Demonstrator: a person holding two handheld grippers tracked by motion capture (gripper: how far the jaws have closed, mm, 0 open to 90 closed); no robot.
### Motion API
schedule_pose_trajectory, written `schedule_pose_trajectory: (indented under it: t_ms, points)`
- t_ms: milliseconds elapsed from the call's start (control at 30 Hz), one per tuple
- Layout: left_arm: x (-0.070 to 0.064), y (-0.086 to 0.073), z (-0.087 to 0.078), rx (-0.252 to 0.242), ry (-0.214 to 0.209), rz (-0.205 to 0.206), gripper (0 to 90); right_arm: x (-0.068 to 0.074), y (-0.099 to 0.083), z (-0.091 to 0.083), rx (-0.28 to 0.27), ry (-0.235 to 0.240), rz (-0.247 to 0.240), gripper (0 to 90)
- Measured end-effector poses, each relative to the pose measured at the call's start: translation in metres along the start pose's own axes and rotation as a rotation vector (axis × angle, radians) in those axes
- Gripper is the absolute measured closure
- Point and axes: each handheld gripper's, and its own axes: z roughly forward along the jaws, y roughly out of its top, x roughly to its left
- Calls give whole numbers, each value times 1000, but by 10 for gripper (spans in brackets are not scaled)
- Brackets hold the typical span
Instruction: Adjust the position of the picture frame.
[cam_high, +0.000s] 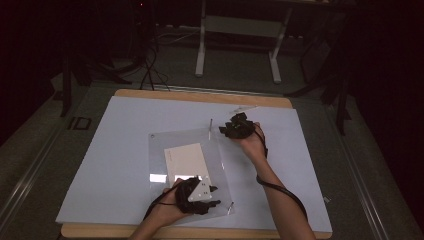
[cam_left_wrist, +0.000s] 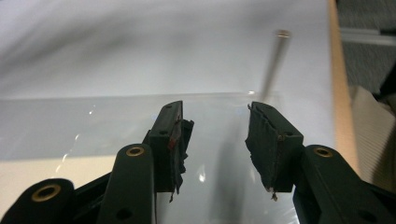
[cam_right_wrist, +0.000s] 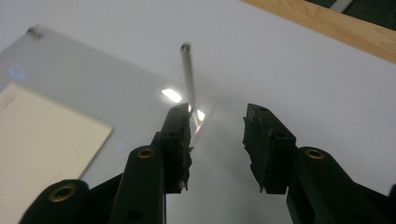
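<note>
A clear plastic plate (cam_high: 220, 165) lies on the white sheet, with a beige card (cam_high: 186, 159) under it. Thin metal posts stand at its corners, one at the far right corner (cam_high: 210, 123). My left gripper (cam_high: 216, 196) hovers over the plate's near edge, open and holding nothing; in the left gripper view (cam_left_wrist: 215, 126) the plate (cam_left_wrist: 93, 126) lies below the jaws and a post (cam_left_wrist: 276, 58) rises beyond them. My right gripper (cam_high: 225, 131) sits by the far right corner, open, with the post (cam_right_wrist: 188, 77) just beside its left jaw and the card (cam_right_wrist: 42, 144) at left.
The white sheet (cam_high: 115, 150) covers a wooden table whose edge (cam_high: 200, 95) shows at the back. A small clear piece (cam_high: 243, 108) lies near the far edge. Metal table legs (cam_high: 201, 45) and cables stand on the floor beyond.
</note>
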Motion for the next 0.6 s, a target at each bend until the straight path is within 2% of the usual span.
schedule_pose_trajectory:
  t_ms: [33,167,200,233,300,333,367,400,433,533,567,600]
  points:
    - [0,0,0,0,0,0,557,0,0,0,0,0,0,606]
    - [24,-4,-9,-40,41,-107,557,5,-12,-13,17,-2,-63,599]
    - [35,-6,-11,-40,63,-150,558,5,-17,-19,18,0,-69,596]
    - [35,-6,-11,-40,63,-150,558,5,-17,-19,18,0,-69,596]
    - [48,-8,-12,-37,90,-188,560,6,-23,-24,20,-2,-78,586]
    - [59,-9,-12,-24,113,-223,573,7,-29,-29,22,1,-86,584]
    - [59,-9,-12,-24,113,-223,573,7,-29,-29,22,1,-86,584]
    - [68,-10,-12,-25,130,-243,573,7,-36,-35,15,4,-88,582]
    - [68,-10,-12,-25,130,-243,573,7,-36,-35,15,4,-88,582]
    - [83,-10,-10,-4,164,-276,571,9,-45,-44,20,13,-91,565]
    - [87,-10,-9,4,170,-278,571,10,-48,-47,19,20,-86,565]
    - [95,-9,-8,10,176,-299,566,11,-54,-54,10,37,-78,565]
